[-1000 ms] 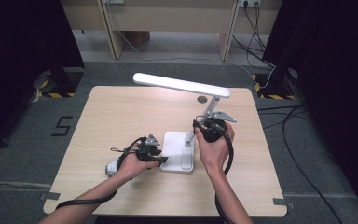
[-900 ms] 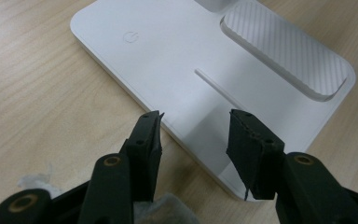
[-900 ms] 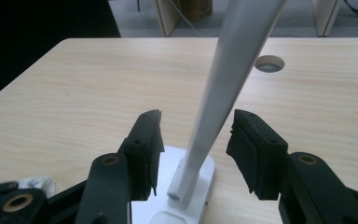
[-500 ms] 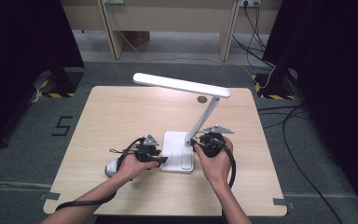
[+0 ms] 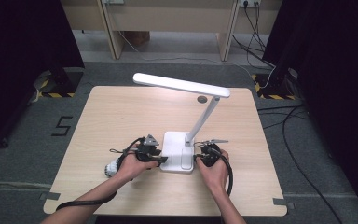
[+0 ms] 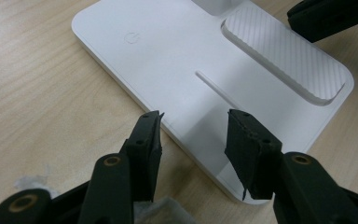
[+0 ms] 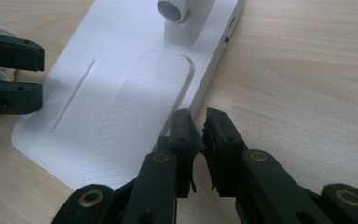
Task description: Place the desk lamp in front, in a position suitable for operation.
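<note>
A white desk lamp stands on the wooden table, with its flat base [image 5: 179,157], slanted arm [image 5: 204,119] and long head [image 5: 182,85]. My left gripper [image 5: 157,157] lies at the base's left edge. Its jaws stand open over the near edge of the base [image 6: 177,60], and nothing is between my left gripper's [image 6: 196,135] fingers. My right gripper [image 5: 201,156] rests at the base's right side. Its jaws are shut with nothing between them, my right gripper [image 7: 200,120] sitting against the rim of the base [image 7: 121,107] beside the ribbed pad [image 7: 144,102].
A crumpled white tissue [image 5: 112,168] sits under the left hand and shows as the tissue [image 6: 32,182] behind the left jaws. A dark round grommet [image 5: 202,99] lies behind the lamp. The table [image 5: 121,116] is bare to the left and back. Cables [image 5: 284,116] run on the floor at the right.
My right gripper has come down from the lamp's arm to the table beside the base's right edge. The left gripper has stayed at the base's left edge.
</note>
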